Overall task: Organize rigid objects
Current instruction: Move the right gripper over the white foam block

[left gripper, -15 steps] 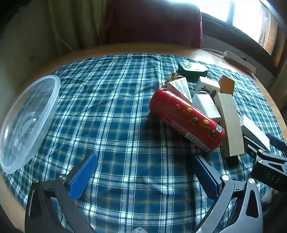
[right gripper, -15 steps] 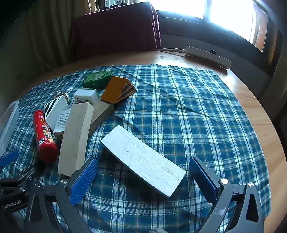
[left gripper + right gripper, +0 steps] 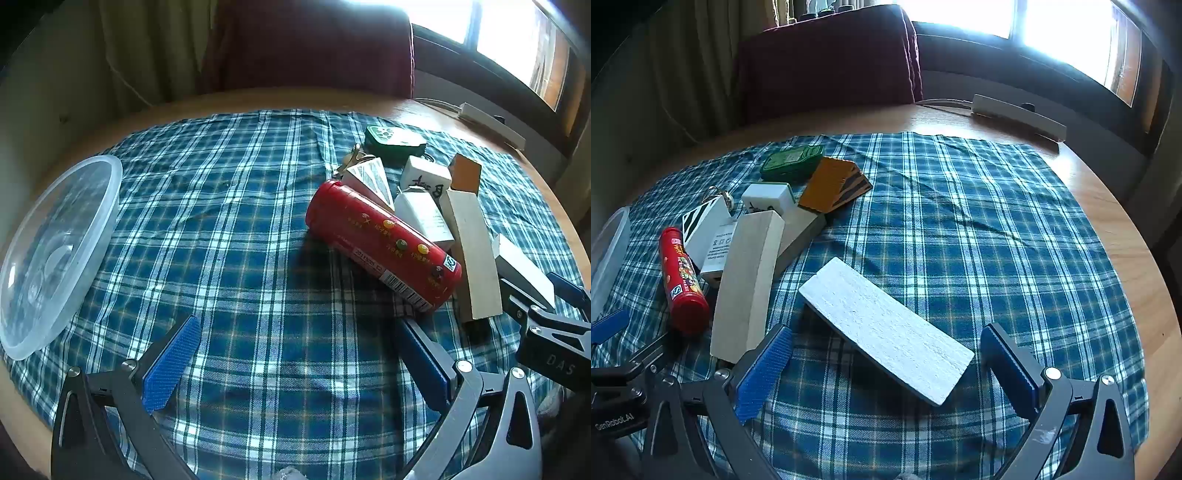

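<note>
A red can lies on its side on the blue plaid cloth, just beyond my open left gripper, whose right finger tip is close to the can's near end. Behind the can lie a striped white box, a white charger, a mahjong tile, a green box, an orange wedge and a long wooden block. My right gripper is open, and the near end of a white slab lies between its fingers, untouched.
A clear plastic bowl sits at the cloth's left edge. A white power strip lies on the bare round wooden table at the back right. A dark red chair back stands behind the table. The right half of the cloth holds only the slab.
</note>
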Tool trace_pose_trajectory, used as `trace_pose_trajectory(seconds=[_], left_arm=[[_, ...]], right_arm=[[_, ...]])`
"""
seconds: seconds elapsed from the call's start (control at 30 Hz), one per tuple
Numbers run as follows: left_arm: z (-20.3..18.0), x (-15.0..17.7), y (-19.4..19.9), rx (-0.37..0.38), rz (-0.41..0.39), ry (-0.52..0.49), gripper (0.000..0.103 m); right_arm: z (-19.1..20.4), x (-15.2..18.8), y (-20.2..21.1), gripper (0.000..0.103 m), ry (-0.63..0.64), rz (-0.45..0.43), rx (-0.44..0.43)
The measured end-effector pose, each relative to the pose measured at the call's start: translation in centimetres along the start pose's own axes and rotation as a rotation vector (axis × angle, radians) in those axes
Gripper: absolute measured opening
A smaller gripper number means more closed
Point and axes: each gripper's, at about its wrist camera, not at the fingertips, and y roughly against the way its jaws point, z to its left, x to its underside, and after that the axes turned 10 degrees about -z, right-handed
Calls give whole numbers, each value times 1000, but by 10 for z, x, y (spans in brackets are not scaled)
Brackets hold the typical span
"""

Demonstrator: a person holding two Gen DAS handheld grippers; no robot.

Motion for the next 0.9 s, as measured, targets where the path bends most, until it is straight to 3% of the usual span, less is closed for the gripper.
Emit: trace_pose_trajectory(seconds=[0.63, 0.9], left_arm=[[-1, 1, 3, 4, -2, -1, 103], [4, 1, -1, 18, -2, -15, 103]], right_arm=[[-8, 18, 23, 103, 106, 23, -106], [-18, 21, 34, 103, 111, 51, -107]])
